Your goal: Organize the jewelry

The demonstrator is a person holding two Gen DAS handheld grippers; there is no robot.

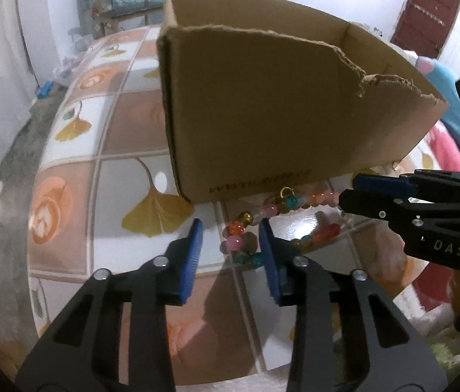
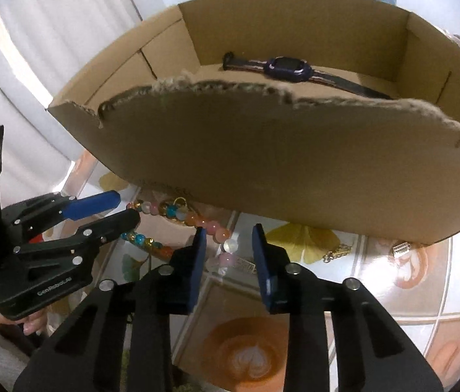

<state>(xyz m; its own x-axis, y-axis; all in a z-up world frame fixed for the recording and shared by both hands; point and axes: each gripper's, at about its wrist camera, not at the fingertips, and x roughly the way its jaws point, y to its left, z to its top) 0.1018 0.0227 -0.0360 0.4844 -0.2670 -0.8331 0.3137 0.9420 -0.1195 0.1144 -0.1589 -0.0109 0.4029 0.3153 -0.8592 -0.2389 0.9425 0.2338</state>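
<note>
A colourful beaded necklace (image 1: 249,228) lies on the patterned tablecloth just in front of an open cardboard box (image 1: 262,124). My left gripper (image 1: 231,245) is open, its blue fingers either side of the beads at one end. My right gripper (image 2: 226,248) is open over pink beads of the same necklace (image 2: 197,222), near its other end. Each gripper shows in the other's view: the right one (image 1: 350,192), the left one (image 2: 125,209). Inside the box (image 2: 262,150) lies a dark purple wristwatch (image 2: 287,69).
A thin gold chain (image 2: 337,253) and a small silver clasp piece (image 2: 401,249) lie on the cloth by the box's right front. The tablecloth (image 1: 99,163) ends at the left above a grey floor. A red door (image 1: 425,16) and furniture stand far behind.
</note>
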